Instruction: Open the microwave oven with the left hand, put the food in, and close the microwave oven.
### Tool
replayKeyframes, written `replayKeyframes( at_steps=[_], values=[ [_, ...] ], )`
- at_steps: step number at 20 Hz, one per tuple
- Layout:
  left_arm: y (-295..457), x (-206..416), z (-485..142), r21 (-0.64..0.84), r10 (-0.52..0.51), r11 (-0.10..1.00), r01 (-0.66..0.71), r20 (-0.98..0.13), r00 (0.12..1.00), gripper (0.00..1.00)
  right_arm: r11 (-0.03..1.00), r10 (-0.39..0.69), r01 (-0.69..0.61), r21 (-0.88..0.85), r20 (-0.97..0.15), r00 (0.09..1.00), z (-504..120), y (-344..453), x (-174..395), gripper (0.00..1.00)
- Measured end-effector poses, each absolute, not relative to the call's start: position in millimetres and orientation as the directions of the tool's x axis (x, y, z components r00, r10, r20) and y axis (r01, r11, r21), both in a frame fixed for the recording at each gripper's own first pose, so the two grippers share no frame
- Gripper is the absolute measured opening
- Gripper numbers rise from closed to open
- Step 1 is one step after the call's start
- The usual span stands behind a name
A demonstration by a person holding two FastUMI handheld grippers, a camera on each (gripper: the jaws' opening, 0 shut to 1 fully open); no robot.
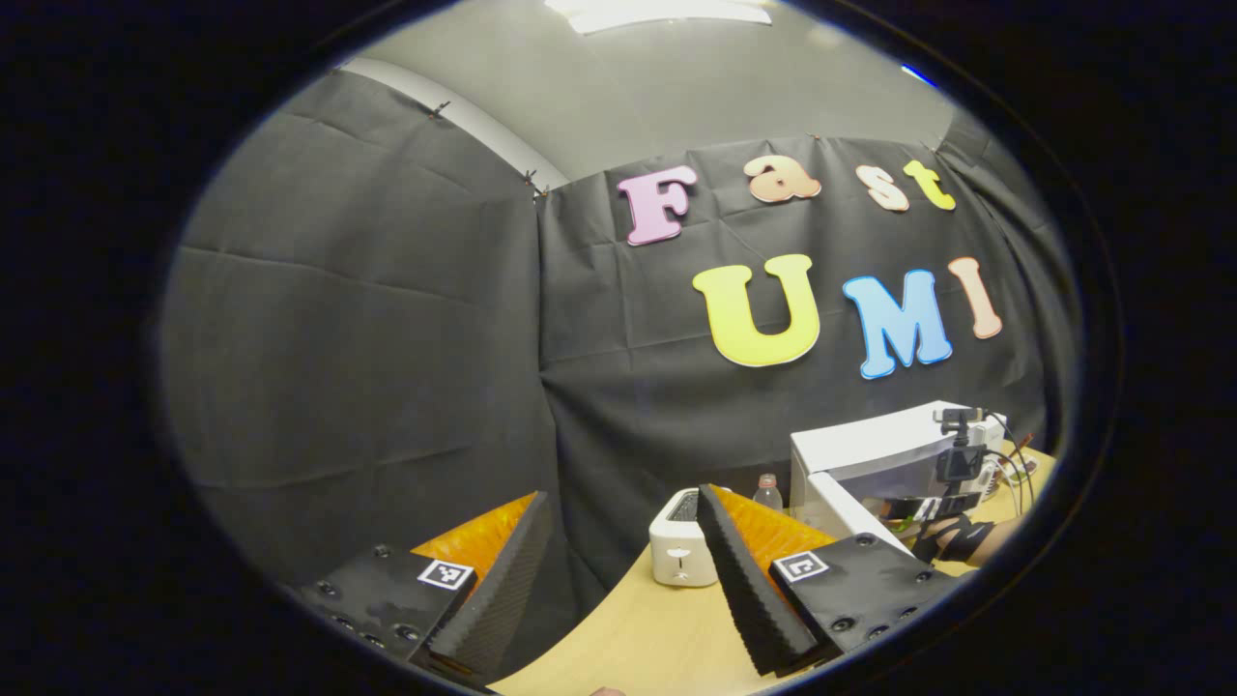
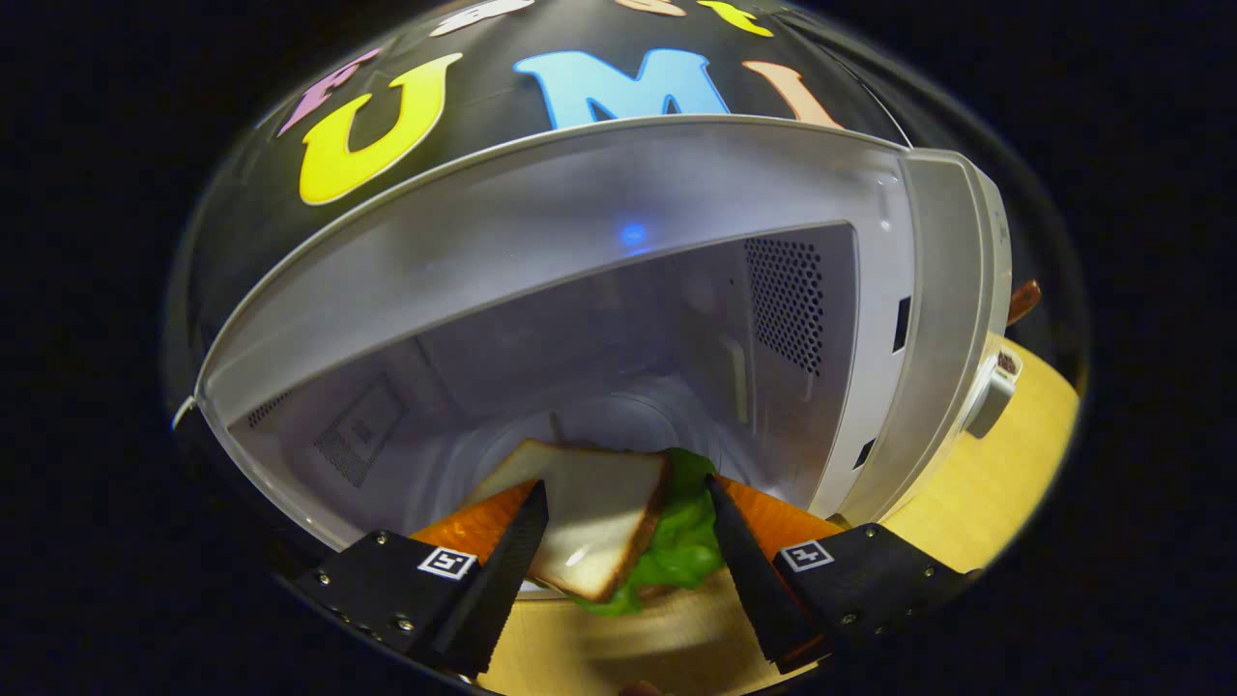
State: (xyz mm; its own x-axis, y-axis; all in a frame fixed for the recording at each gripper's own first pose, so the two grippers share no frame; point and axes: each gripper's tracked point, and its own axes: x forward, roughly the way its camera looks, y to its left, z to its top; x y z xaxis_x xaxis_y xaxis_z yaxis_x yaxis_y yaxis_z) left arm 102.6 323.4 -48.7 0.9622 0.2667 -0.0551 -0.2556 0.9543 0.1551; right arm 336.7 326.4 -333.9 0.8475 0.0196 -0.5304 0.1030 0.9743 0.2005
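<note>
The white microwave stands with its cavity open, its turntable at the bottom. A sandwich of white bread and green lettuce hangs tilted at the cavity's front sill. My right gripper holds it with the jaws wide apart, one pad on the bread and the other on the lettuce. In the left gripper view the microwave is at the far right, its door swung open, with the right gripper and a gloved hand in front of it. My left gripper is open and holds nothing.
A white toaster stands on the wooden table just beyond my left fingers. A small bottle stands between the toaster and the microwave door. Cables lie to the right of the microwave. Black cloth walls close off the back and left.
</note>
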Motion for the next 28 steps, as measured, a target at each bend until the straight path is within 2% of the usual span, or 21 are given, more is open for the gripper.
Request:
replayKeyframes(
  at_steps=[2,3,7,9,10,13,16,21,23,24,25,27,28],
  values=[
    [322,103,-54,0.148,0.262,0.956,-0.252,-0.057,0.963,0.97,0.982,0.013,0.082,0.172,-0.490,0.872,-319,323,335,0.98],
    [320,104,-59,0.141,0.260,0.958,-0.249,-0.061,0.964,0.94,0.983,0.029,0.059,0.174,-0.463,0.886,-307,323,334,0.98],
    [314,102,-86,0.097,0.256,0.964,-0.247,-0.087,0.963,1.00,0.989,0.073,-0.019,0.148,-0.369,0.926,-256,315,316,0.98],
    [314,103,-99,0.066,0.266,0.963,-0.261,-0.102,0.958,0.97,0.988,0.099,-0.052,0.144,-0.340,0.935,-232,308,298,0.98],
    [311,102,-105,0.056,0.266,0.964,-0.261,-0.106,0.958,1.00,0.989,0.099,-0.059,0.133,-0.324,0.941,-220,300,289,0.98],
    [303,103,-124,0.087,0.267,0.962,-0.258,-0.111,0.957,0.97,0.988,0.112,-0.078,0.130,-0.274,0.955,-180,276,262,0.98],
    [295,101,-146,0.114,0.272,0.959,-0.258,-0.134,0.953,1.00,0.988,0.124,-0.100,0.120,-0.213,0.969,-140,250,236,0.98],
    [275,98,-184,0.091,0.259,0.965,-0.245,-0.200,0.945,0.94,0.983,0.157,-0.139,0.117,-0.158,0.975,-92,217,183,0.98],
    [271,96,-199,0.078,0.262,0.965,-0.251,-0.228,0.938,0.86,0.978,0.173,-0.152,0.146,-0.146,0.974,-79,210,161,0.98],
    [267,93,-204,0.075,0.261,0.965,-0.250,-0.243,0.934,0.77,0.977,0.177,-0.156,0.145,-0.141,0.974,-74,205,154,0.98],
    [265,93,-208,0.077,0.263,0.965,-0.252,-0.257,0.930,0.73,0.977,0.180,-0.161,0.139,-0.138,0.974,-70,201,146,0.98],
    [260,87,-216,0.094,0.282,0.959,-0.266,-0.267,0.921,0.54,0.974,0.198,-0.178,0.139,-0.140,0.970,-66,194,131,0.98],
    [256,85,-221,0.099,0.282,0.959,-0.265,-0.278,0.918,0.29,0.972,0.208,-0.188,0.142,-0.141,0.968,-64,189,124,0.98]
  ],
)
